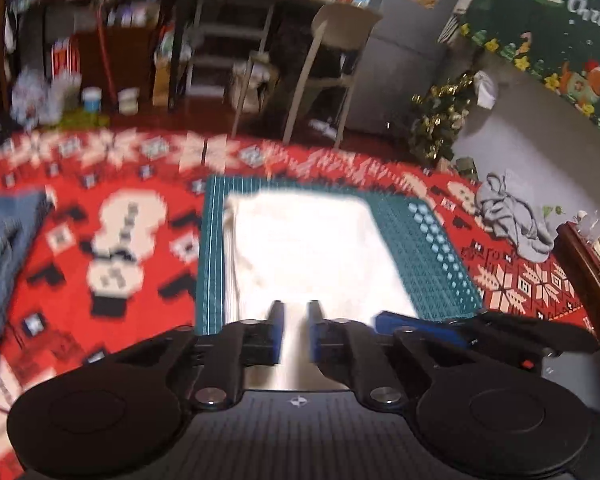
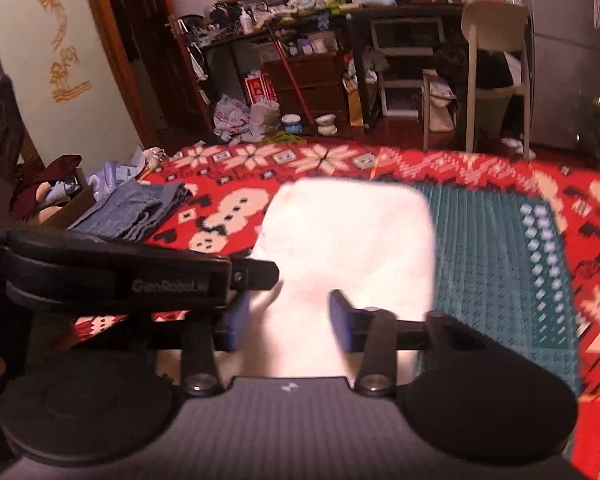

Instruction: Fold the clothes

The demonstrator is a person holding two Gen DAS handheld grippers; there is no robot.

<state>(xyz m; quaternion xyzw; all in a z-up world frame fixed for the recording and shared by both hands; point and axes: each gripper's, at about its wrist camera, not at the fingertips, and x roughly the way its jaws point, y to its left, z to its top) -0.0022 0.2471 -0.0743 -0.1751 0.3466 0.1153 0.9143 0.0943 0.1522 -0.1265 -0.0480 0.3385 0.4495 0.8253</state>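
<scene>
The folded white garment (image 1: 316,248) lies on the green mat (image 1: 440,256) atop the red Christmas cloth (image 1: 120,184). Left tool (image 1: 296,322) and right tool (image 2: 288,312) both stand apart, gripping nothing (frames blurred). A careless withdrawal could snag the near edge and undo the fold.

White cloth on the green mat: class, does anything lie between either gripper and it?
Nothing visible does. The white cloth lies flat on the green mat, directly ahead of the left gripper and the right gripper. Both grippers are open with nothing between their fingers but the cloth below.
</scene>
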